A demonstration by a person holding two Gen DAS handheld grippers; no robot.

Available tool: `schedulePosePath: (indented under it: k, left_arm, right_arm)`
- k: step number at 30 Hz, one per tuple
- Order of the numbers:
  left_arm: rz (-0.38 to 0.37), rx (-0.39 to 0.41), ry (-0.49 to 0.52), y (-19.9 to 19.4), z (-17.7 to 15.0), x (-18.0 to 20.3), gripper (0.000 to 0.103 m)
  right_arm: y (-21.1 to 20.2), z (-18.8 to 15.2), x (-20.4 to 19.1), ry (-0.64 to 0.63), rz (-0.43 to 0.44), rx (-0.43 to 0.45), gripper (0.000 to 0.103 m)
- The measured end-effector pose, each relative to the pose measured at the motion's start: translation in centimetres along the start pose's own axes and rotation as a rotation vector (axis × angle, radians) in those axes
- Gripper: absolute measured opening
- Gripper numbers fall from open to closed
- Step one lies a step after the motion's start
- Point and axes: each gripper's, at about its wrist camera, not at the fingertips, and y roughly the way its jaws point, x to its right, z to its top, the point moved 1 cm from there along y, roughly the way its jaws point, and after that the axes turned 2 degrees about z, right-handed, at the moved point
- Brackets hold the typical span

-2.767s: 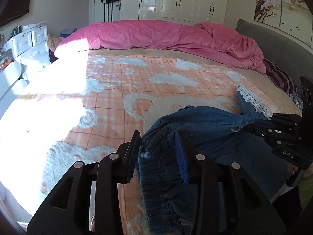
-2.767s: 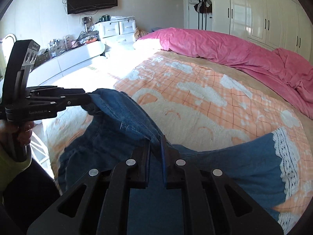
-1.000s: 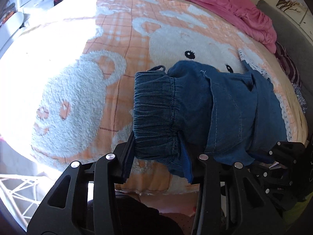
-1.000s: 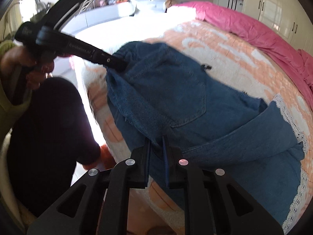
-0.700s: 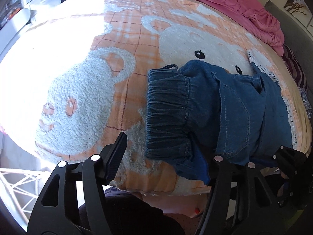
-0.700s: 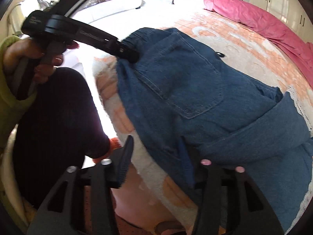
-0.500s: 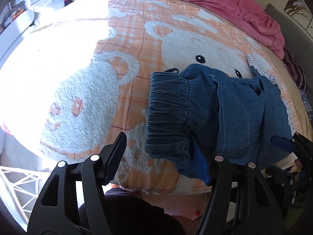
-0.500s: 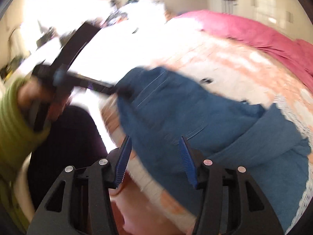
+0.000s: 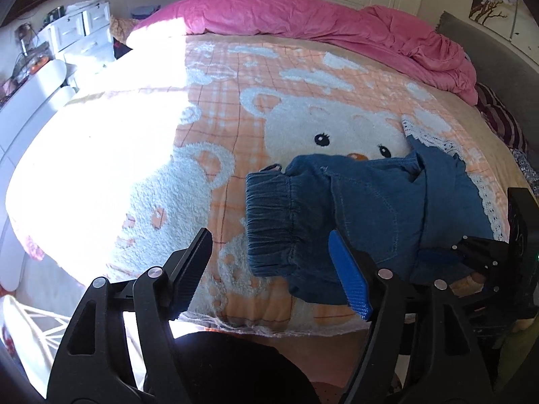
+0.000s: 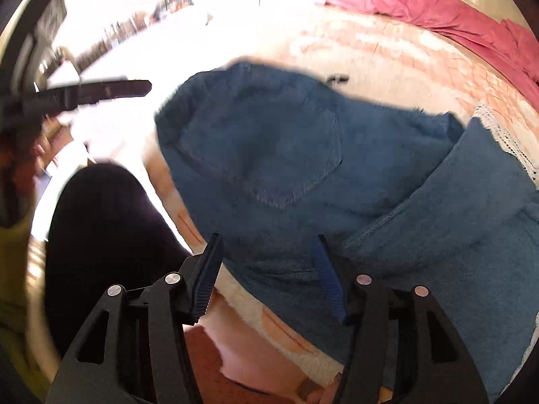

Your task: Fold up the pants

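1. Pants (image 9: 377, 215): blue denim, folded into a compact stack, lying on the orange bear-print blanket (image 9: 235, 155) near the bed's front edge, toward its front right corner. Elastic waistband (image 9: 269, 222) faces left in the left wrist view; lace-trimmed hem (image 9: 434, 141) shows at the stack's far right.

2. Left gripper (image 9: 269, 271): jaws opening, fingers spread wide. No cloth pinched; the pads press on nothing. The waistband end sits just beyond the tips, partly behind the blue pad of the right-hand finger.

3. Right gripper (image 10: 266, 274): jaws opening, fingers apart. Denim lies between and under the tips, but the pads do not clamp it. View is motion-blurred, so actual contact with the cloth cannot be settled.

4. Key relation: the stack's long axis runs along the bed's front edge, waistband to hem. The left gripper stands at the waistband end, the right gripper at the front edge further toward the hem side. Both approach from the front edge, pointing downward. The left is nearer the waistband; the right is nearer the leg fold.

5. Judgement: the fold looks set down and released. Any next fold would likely need a fresh grasp at the front edge of the stack.

6. Containers: none in play. The white drawers (image 9: 81, 23) at the far left are shut; their contents are not visible.
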Motion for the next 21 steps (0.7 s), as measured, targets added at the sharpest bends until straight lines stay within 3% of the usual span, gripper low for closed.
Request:
schedulePosePath:
  k: [3, 8, 12, 16, 21]
  left_arm:
    - [-0.030, 0.036, 0.027, -1.1, 0.4, 1.6, 0.067]
    - [-0.116, 0.054, 0.110, -0.9, 0.6, 6.2, 0.069]
    - [-0.182, 0.016, 0.196, 1.1, 0.0, 11.2, 0.069]
    - [-0.238, -0.031, 0.286, 3.5, -0.5, 16.0, 0.069]
    - [-0.309, -0.129, 0.350, 7.6, -0.5, 20.0, 0.069]
  right_arm:
    - [-2.9, 0.8, 1.8, 0.042, -0.041, 0.091, 0.063]
    - [-6.0, 1.3, 7.0, 0.173, -0.174, 0.157, 0.064]
    - [-7.4, 0.6, 11.4, 0.316, -0.208, 0.175, 0.072]
    - [-8.7, -0.1, 14.8, 0.446, -0.227, 0.201, 0.072]
    - [-11.1, -0.9, 17.3, 0.532, -0.275, 0.251, 0.078]
